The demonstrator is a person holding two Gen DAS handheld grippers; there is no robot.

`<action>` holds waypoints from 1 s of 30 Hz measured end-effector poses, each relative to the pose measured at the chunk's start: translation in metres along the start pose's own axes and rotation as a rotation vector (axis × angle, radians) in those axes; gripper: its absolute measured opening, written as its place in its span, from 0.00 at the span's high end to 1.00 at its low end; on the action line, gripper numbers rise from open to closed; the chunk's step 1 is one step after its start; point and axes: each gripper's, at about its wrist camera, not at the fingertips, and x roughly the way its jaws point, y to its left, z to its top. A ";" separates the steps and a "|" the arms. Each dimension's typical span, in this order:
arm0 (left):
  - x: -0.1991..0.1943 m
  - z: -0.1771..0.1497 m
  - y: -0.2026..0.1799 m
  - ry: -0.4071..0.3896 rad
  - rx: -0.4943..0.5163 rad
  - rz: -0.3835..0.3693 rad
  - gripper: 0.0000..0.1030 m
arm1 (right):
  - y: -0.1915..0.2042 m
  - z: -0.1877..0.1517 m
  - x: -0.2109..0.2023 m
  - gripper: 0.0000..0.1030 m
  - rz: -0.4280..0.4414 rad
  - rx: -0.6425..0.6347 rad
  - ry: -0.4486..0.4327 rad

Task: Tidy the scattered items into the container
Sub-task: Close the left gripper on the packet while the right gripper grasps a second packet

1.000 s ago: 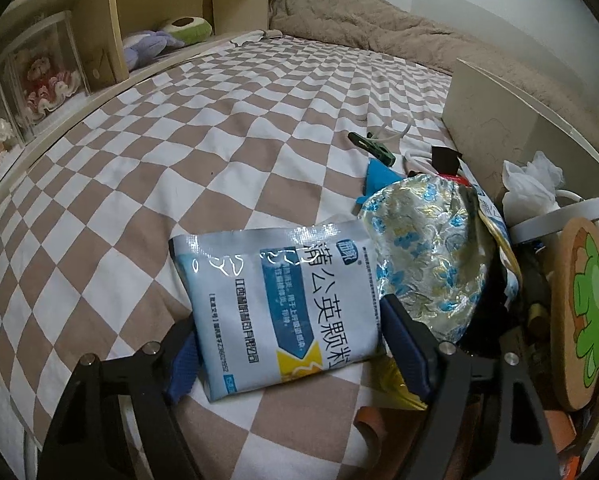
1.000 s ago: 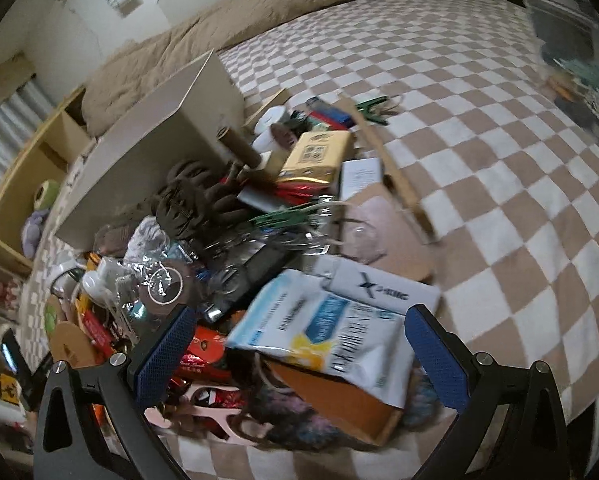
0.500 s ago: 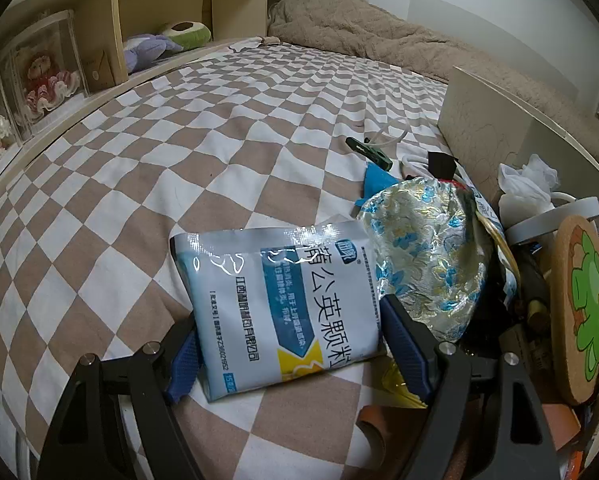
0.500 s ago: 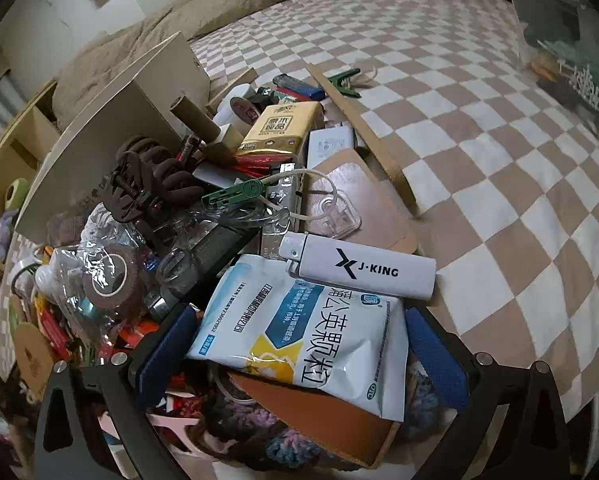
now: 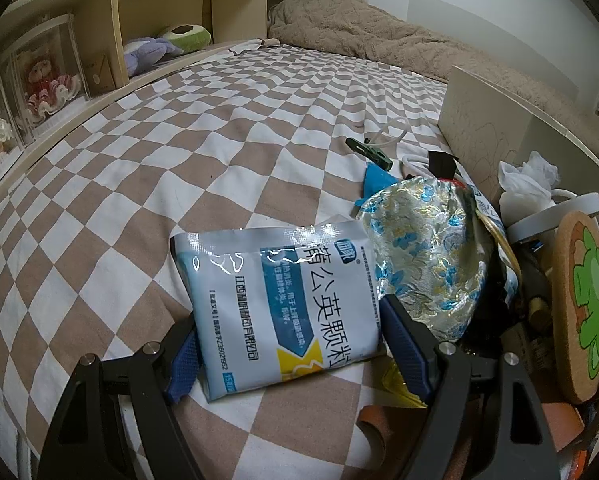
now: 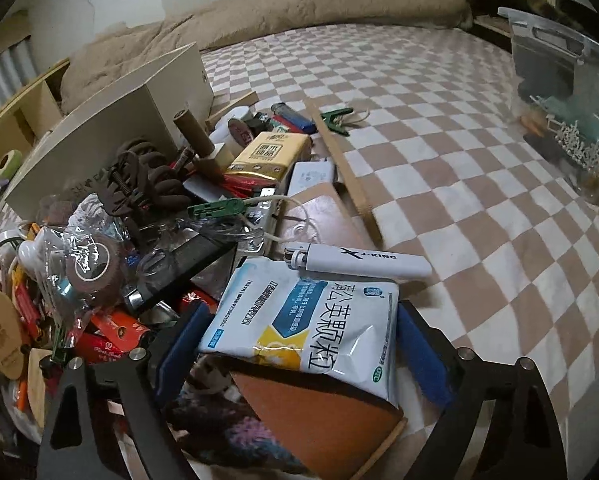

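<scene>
A white-and-blue medicine sachet [image 5: 283,300] lies flat on the checked bedspread [image 5: 179,160]. My left gripper [image 5: 289,332] is shut on it, with a blue pad against each side edge. A second sachet of the same kind [image 6: 299,304] rests on top of a cluttered pile, on a brown board [image 6: 315,420]. My right gripper [image 6: 303,332] straddles this sachet and its jaws are closing; the pads stand close beside its edges without visibly pressing. A clear plastic bin [image 6: 559,80] with items inside stands at the far right.
A white lighter [image 6: 359,260] lies just beyond the right sachet. The pile also holds a yellow packet [image 6: 271,156], a brown hair claw [image 6: 139,180] and a green clip [image 6: 215,208]. A beige box [image 6: 111,132] stands behind. A brocade pouch [image 5: 427,256] and a cork coaster [image 5: 583,308] lie right of the left sachet.
My right gripper has come down and closer over the second sachet, and its jaws have narrowed around it. The left gripper and its sachet have not moved.
</scene>
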 end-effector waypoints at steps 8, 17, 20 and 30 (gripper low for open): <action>-0.001 0.001 0.000 -0.006 -0.002 -0.004 0.22 | -0.004 0.002 -0.014 0.16 0.032 0.012 -0.045; -0.005 0.003 0.003 0.007 -0.018 -0.020 0.31 | -0.001 0.002 -0.017 0.56 0.040 -0.025 -0.020; -0.009 0.001 0.005 0.010 -0.017 -0.025 0.31 | -0.005 -0.002 -0.013 0.47 0.034 0.001 0.006; -0.011 -0.001 0.003 0.016 0.007 -0.017 0.31 | -0.003 0.006 -0.020 0.05 -0.062 -0.154 -0.008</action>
